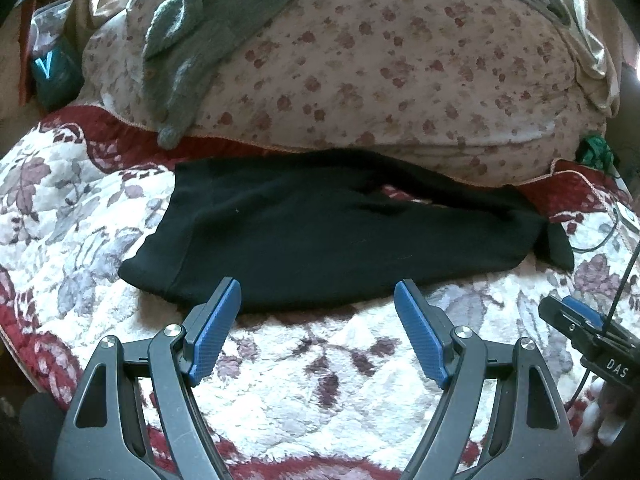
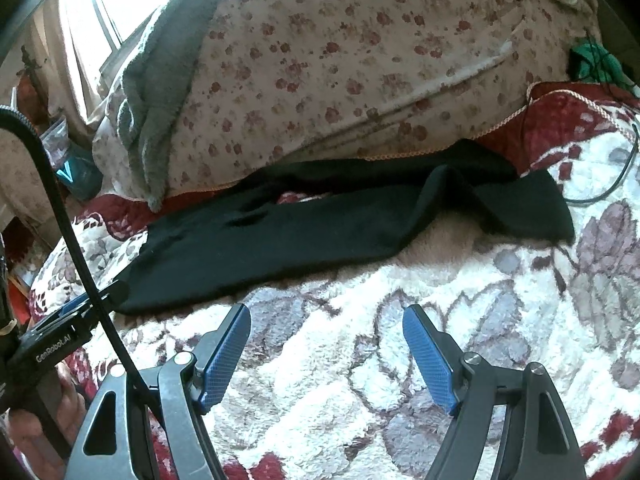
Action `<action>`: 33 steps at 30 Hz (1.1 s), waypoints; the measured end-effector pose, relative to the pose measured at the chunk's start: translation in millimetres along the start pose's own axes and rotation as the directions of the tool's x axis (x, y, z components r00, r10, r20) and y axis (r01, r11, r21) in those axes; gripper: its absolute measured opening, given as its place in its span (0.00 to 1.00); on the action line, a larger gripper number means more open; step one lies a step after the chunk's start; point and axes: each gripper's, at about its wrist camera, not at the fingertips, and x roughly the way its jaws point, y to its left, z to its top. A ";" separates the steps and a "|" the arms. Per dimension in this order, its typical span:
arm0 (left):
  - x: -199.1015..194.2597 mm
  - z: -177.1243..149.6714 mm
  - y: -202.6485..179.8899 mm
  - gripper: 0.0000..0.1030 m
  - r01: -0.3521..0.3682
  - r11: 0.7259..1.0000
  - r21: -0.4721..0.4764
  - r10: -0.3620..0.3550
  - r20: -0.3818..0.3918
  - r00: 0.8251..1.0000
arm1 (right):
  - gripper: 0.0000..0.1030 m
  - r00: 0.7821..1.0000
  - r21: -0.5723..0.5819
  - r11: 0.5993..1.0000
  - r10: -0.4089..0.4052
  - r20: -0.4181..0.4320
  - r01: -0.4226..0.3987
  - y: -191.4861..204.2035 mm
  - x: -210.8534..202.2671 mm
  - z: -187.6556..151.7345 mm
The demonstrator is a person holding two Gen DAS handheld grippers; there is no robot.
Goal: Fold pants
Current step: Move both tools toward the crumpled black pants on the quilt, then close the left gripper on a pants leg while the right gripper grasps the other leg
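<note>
Left tool (image 1: pixel 318 300): jaws spread wide, nothing between the blue pads (image 1: pixel 214 332). Its tips sit just short of the near edge of the pants (image 1: pixel 320 232), over bare blanket (image 1: pixel 300 392). No contact with the cloth is visible.

Right tool (image 2: pixel 326 330): jaws likewise wide apart and holding nothing. It hovers over the blanket, further from the pants than the left one; the pants' near edge lies ahead and to its left. A black cable (image 2: pixel 76 240) crosses the left of the right wrist view, in front of the left tool's body.

Each tool shows in the other's view: the right at the right edge of the left view, the left at the left edge of the right view.

Blanket: fleecy, white ground with grey-mauve flowers and a dark red border. It covers the bed.

Pants: black, lying flat across the blanket, long axis left to right. The left end is broad and fairly smooth. At the right end the cloth is rumpled and one piece (image 2: pixel 532 208) splays out to the right. A gap along the far side shows red blanket through it. The far edge touches the base of the pillow (image 1: pixel 400 60).

Pillow: large, pale with small red flowers, behind the pants. A grey towel (image 1: pixel 200 40) drapes over its left part. A thin dark cord (image 2: pixel 612 184) lies on the blanket at far right. Something green (image 1: pixel 596 152) sits beside the pillow's right end; too small to identify.
</note>
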 end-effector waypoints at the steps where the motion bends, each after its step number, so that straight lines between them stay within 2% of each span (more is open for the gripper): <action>1: 1.9 -0.4 2.0 0.78 -0.002 1.000 -0.004 0.002 -0.004 1.000 | 0.75 1.000 0.003 1.000 0.000 -0.004 0.000 -1.2 1.4 -0.6; 9: 12.8 -2.4 19.7 0.78 -0.029 0.999 -0.034 0.028 -0.033 0.999 | 0.75 1.000 0.027 1.000 -0.006 -0.017 0.007 -11.7 10.1 -1.2; 14: 18.4 -7.6 47.7 0.78 -0.053 0.995 -0.087 0.048 -0.057 0.997 | 0.75 1.000 0.068 0.998 -0.005 -0.014 0.006 -27.4 15.1 -2.8; 19: 26.6 -12.2 81.7 0.78 -0.077 0.979 -0.191 0.063 -0.077 0.995 | 0.75 1.000 0.101 0.995 -0.015 -0.019 0.017 -43.1 21.4 -5.0; 23: 36.3 -13.6 97.9 0.78 -0.068 0.959 -0.276 0.044 -0.094 0.995 | 0.75 1.000 0.157 0.988 -0.005 -0.018 0.008 -61.1 29.1 -4.6; 29: 59.2 -17.6 104.8 0.78 -0.070 0.939 -0.336 0.023 -0.142 0.990 | 0.75 0.999 0.229 0.973 0.043 0.007 -0.043 -81.4 35.8 4.2; 33: 65.8 -10.9 101.7 0.78 -0.067 0.936 -0.345 0.027 -0.121 0.992 | 0.75 0.997 0.265 0.962 0.068 0.020 -0.071 -88.0 46.0 17.2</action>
